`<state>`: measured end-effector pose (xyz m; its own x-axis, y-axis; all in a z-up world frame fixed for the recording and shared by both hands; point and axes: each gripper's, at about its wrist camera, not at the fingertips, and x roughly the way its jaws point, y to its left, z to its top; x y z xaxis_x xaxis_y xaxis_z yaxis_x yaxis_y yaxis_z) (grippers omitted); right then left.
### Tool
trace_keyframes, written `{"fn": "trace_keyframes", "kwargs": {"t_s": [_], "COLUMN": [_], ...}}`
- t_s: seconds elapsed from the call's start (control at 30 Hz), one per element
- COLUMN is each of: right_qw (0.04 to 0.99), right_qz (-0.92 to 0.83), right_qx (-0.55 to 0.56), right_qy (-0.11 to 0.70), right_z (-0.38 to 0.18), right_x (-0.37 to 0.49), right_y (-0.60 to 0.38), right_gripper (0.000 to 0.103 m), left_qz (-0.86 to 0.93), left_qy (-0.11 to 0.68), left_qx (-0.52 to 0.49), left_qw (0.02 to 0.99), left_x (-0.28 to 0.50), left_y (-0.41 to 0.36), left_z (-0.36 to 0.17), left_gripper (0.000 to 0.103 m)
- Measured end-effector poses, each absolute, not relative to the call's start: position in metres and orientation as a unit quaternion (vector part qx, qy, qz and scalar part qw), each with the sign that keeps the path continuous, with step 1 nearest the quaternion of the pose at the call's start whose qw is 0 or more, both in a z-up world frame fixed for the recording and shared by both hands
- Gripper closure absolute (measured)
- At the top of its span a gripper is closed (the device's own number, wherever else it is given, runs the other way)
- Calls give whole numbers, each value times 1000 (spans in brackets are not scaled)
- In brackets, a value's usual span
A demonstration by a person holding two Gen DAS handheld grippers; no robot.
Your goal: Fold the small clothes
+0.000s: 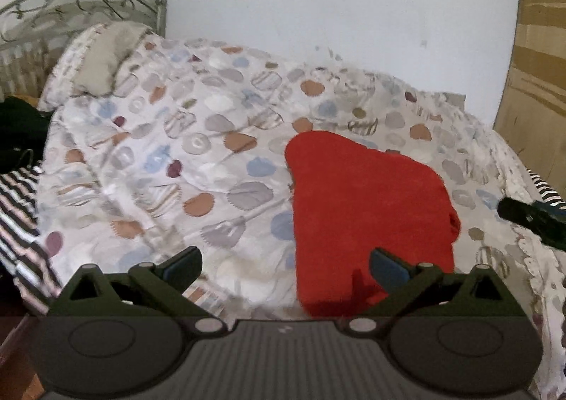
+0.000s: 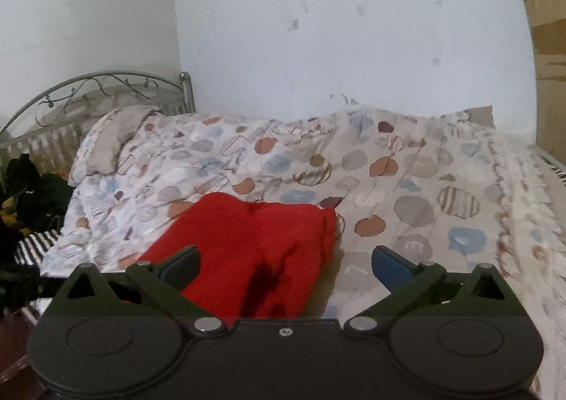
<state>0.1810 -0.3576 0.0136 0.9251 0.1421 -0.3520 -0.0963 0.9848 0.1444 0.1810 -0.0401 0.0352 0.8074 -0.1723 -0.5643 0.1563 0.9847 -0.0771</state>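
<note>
A red garment (image 1: 368,209) lies folded into a compact shape on the patterned bedspread (image 1: 169,159). In the left wrist view it sits right of centre, just beyond my left gripper (image 1: 284,267), whose jaws stand wide open with nothing between them. The right finger's pad (image 1: 387,269) overlaps the cloth's near edge in the picture. In the right wrist view the red garment (image 2: 254,247) lies left of centre in front of my right gripper (image 2: 284,267), which is open and holds nothing. The right gripper's dark tip (image 1: 530,219) shows at the right edge of the left wrist view.
A pillow (image 1: 99,63) rests by the metal headboard (image 1: 81,3) at the far left. Dark clothes (image 2: 32,194) and striped fabric (image 1: 17,209) lie off the bed's left side. A white wall (image 2: 336,28) runs behind the bed; a wooden panel (image 1: 537,63) stands at the right.
</note>
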Motion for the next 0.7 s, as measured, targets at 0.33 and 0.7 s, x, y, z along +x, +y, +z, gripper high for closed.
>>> {"fn": "trace_keyframes", "kwargs": {"t_s": [0.33, 0.7], "right_qw": [985, 980], "right_qz": [54, 51], "right_qx": [41, 53], "right_qy": [160, 186], "right_z": [5, -13], "right_x": [57, 29], "right_y": [-329, -324], "right_gripper": [0, 0], "left_qz": [-70, -80], "left_qy": [251, 251], "left_qx": [2, -1], "left_qw": [965, 965], "left_x": [87, 71], "left_y": [-11, -9], "left_z": [27, 19], "left_gripper": [0, 0]}}
